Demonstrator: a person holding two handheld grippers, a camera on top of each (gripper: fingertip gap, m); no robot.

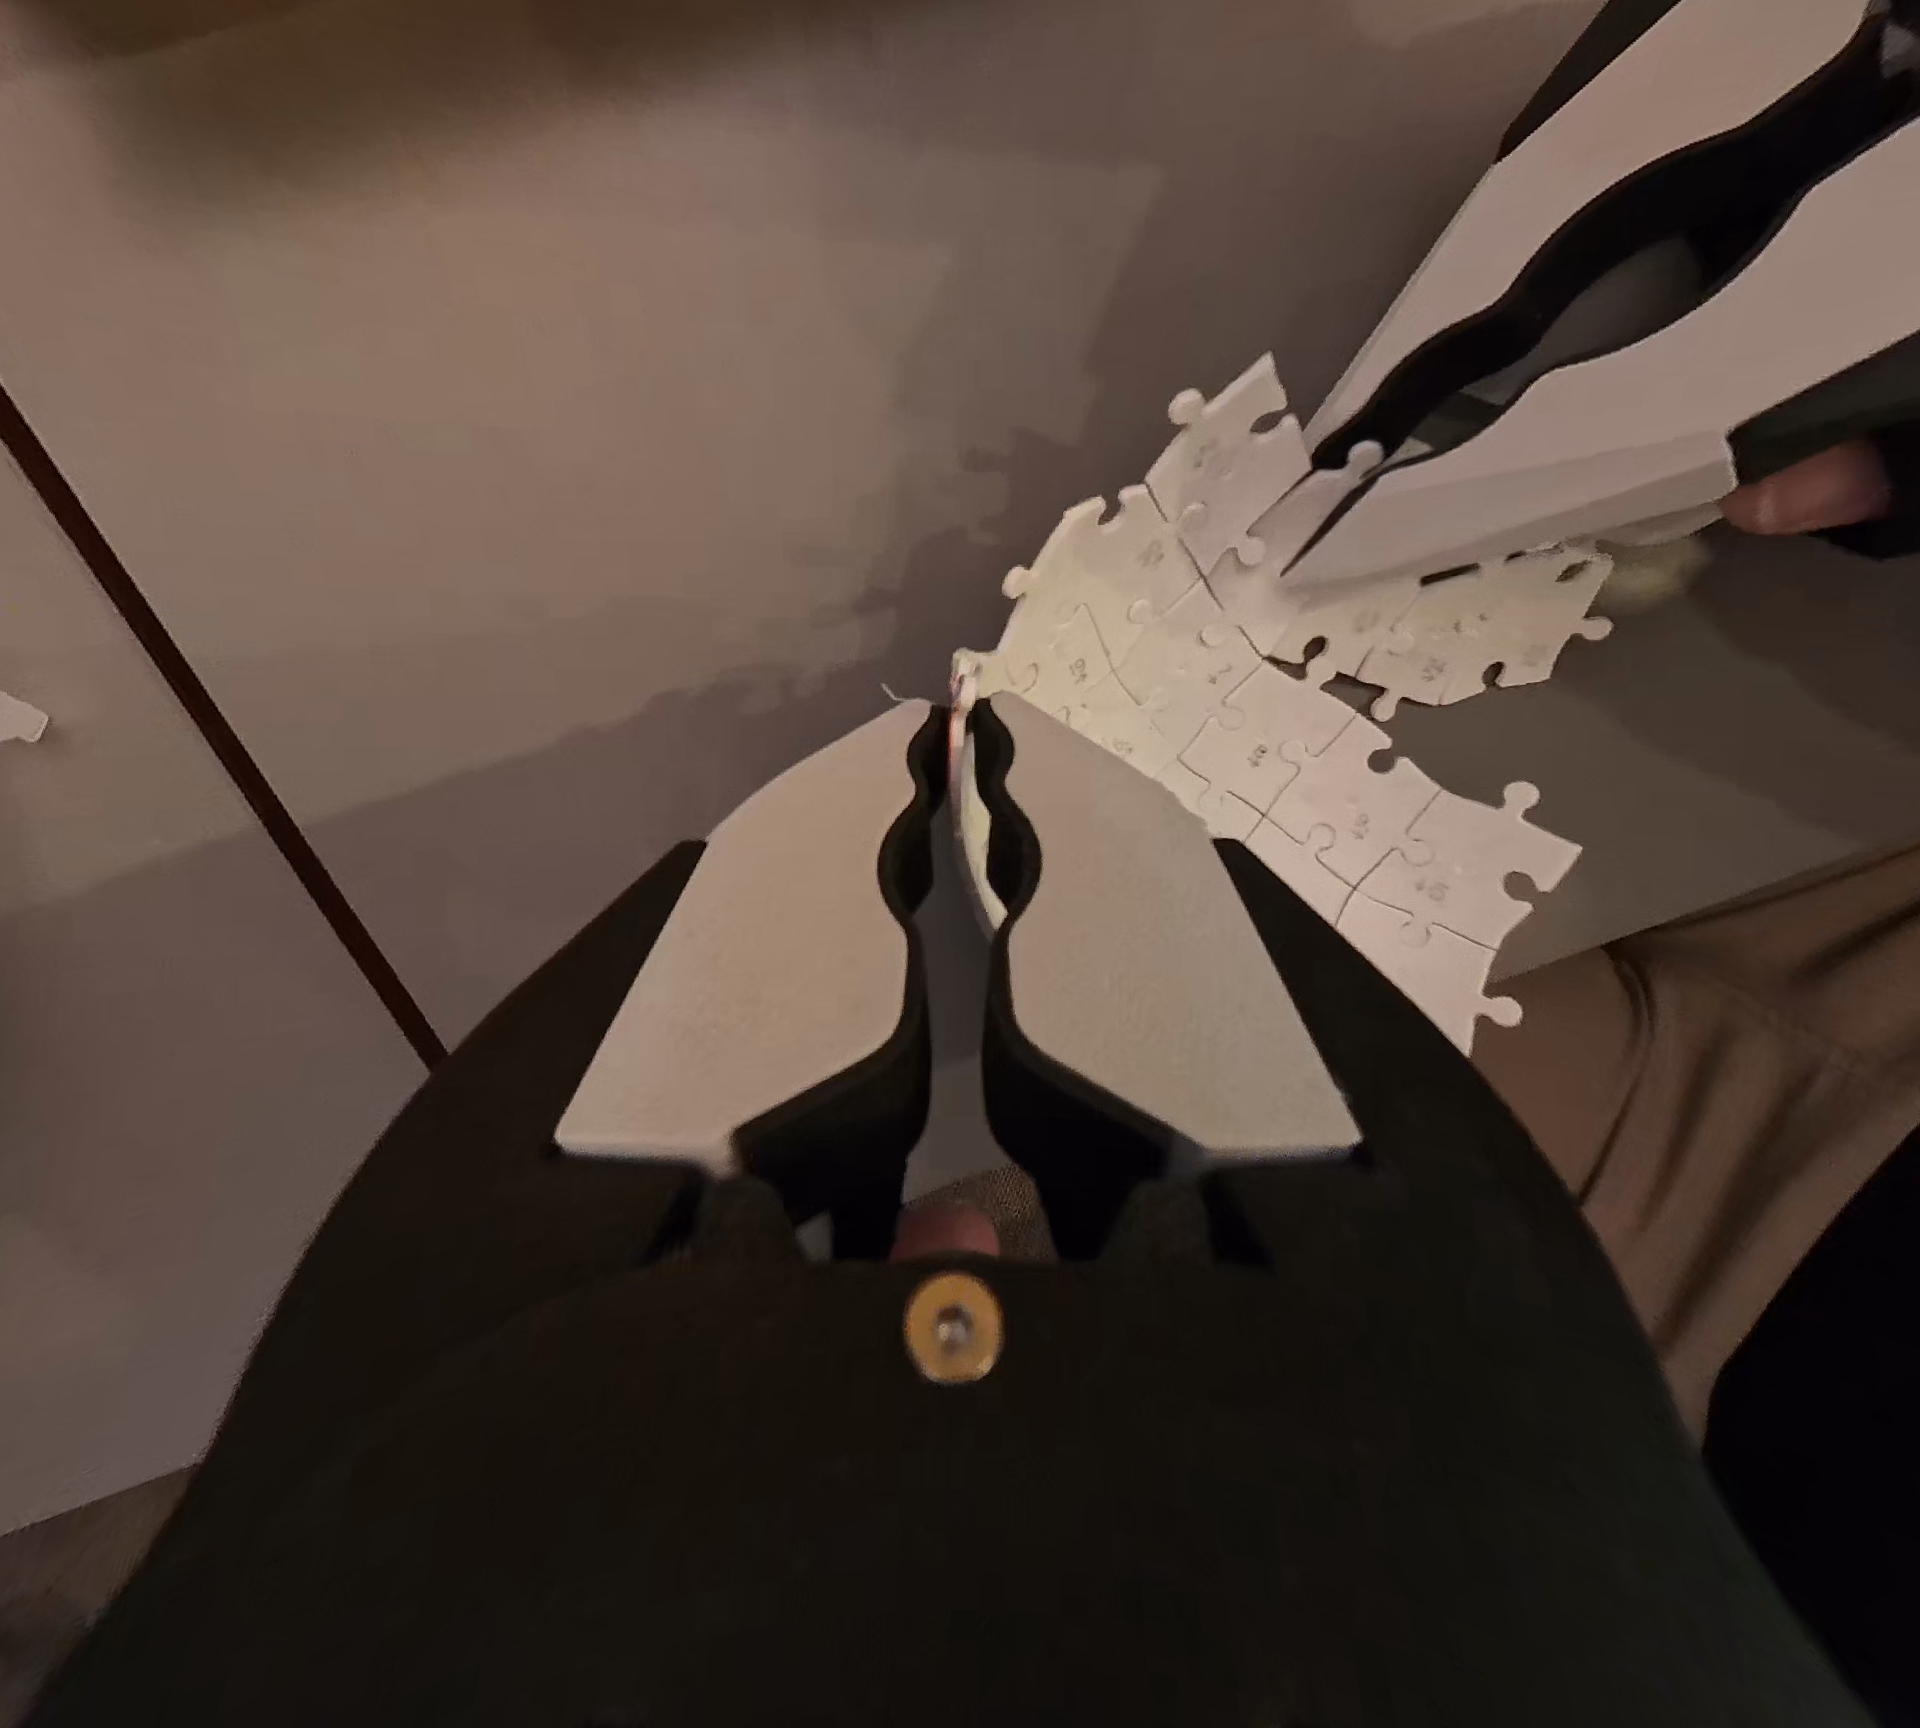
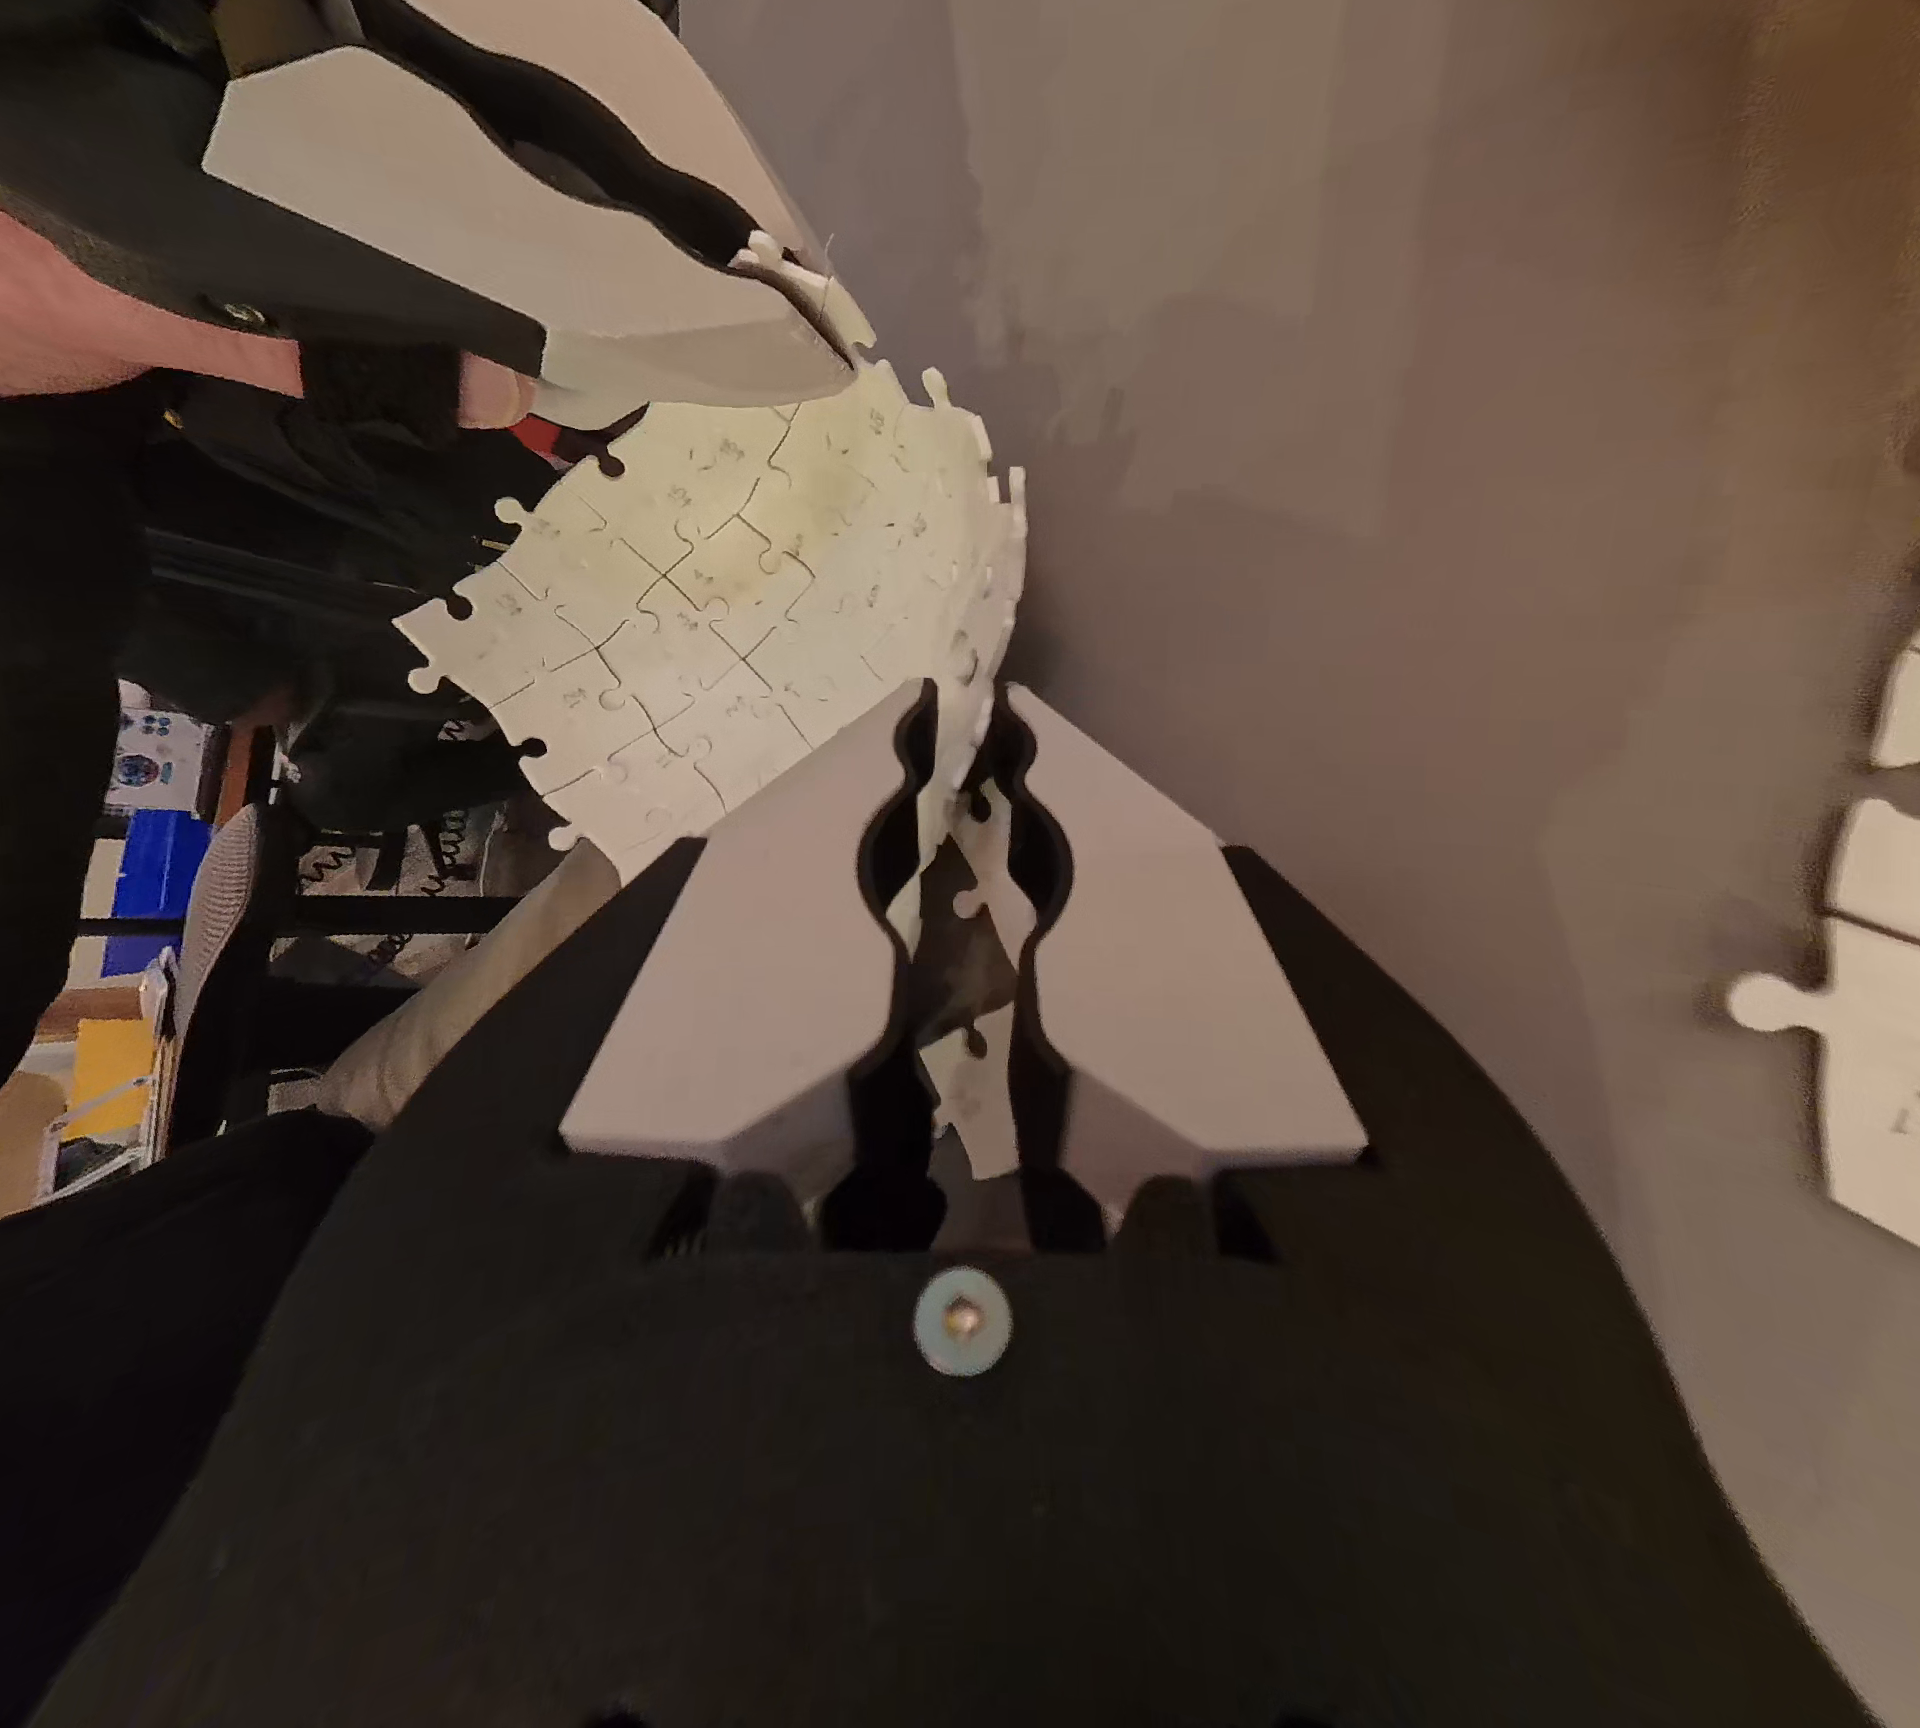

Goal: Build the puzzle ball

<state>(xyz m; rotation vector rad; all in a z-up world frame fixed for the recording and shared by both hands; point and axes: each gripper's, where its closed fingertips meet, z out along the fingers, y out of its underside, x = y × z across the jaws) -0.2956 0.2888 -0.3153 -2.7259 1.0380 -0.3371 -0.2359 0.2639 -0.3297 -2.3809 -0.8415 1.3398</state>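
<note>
Left wrist view: left gripper [image 1: 958, 722] pinched on the near-left edge of one curved white shell [image 1: 1262, 702], held above the grey counter [image 1: 623, 328]; right gripper [image 1: 1311, 525] clamped on its far edge. Looks light, thin, apt to pop apart; best gripped by edges.

Right wrist view: same shell [image 2: 727, 598], two grippers, both closed on it; loose pieces [image 2: 1860, 1003] far right, number unclear.

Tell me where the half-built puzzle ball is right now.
The curved puzzle ball section is held above the grey table, pinched at opposite edges between the left hand-held gripper and right hand-held gripper.
</note>
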